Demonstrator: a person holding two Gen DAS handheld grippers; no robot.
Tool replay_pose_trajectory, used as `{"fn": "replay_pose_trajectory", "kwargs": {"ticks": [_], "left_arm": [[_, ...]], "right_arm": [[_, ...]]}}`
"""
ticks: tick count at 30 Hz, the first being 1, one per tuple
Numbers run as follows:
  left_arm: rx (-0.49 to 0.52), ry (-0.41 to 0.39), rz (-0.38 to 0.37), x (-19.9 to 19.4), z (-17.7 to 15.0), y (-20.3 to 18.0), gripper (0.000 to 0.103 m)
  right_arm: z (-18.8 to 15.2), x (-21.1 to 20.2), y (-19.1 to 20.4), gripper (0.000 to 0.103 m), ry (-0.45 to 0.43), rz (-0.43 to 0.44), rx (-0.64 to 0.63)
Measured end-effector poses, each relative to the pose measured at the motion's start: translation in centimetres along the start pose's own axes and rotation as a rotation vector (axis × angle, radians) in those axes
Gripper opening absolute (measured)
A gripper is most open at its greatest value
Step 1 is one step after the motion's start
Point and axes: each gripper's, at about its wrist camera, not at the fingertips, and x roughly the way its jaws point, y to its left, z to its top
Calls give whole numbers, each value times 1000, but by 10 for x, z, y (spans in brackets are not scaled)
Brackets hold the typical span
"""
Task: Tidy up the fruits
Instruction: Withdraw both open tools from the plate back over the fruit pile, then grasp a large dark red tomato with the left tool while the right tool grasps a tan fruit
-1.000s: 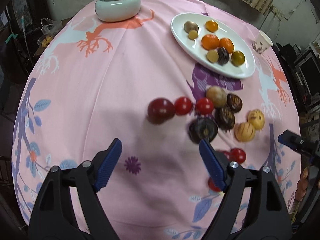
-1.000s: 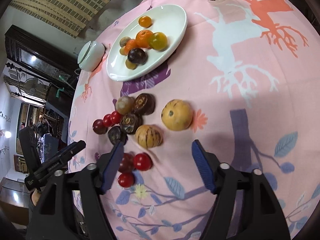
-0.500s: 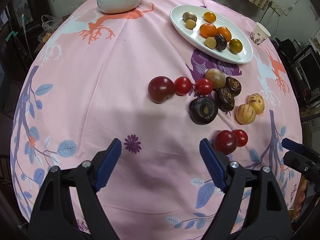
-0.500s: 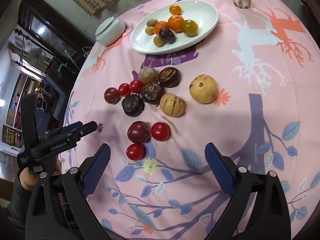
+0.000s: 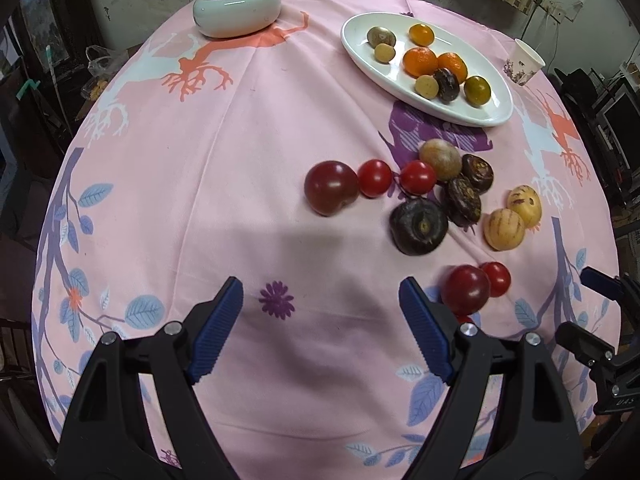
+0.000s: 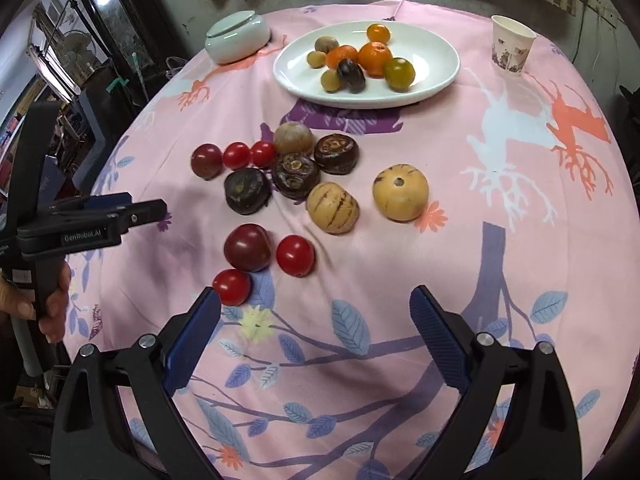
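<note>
On the pink-clothed surface (image 6: 520,240), loose fruits (image 6: 296,176) lie clustered below the white plate (image 6: 440,80), which already carries oranges (image 6: 374,58) and smaller fruit. Both the left gripper (image 5: 320,308) and right gripper (image 6: 316,316) hover above the cloth with jaws apart, nothing between them.

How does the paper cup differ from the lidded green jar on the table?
The paper cup is tall, narrow and open on top; the lidded green jar is low, wide and covered. The cup is white with a dark print, the jar plain pale green. Both stand upright on the pink tablecloth, far from both grippers.
</note>
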Motion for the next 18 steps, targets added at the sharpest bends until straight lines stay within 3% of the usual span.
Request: {"fn": "replay_pose_trajectory", "kwargs": {"ticks": [7,18], "left_arm": [[-4,15,16,22,24,6,82],[30,19,23,50,51,5,79]], "right_arm": [[4,4,-20,95,9,-167,64],[13,20,-43,95,10,-153,140]]}}
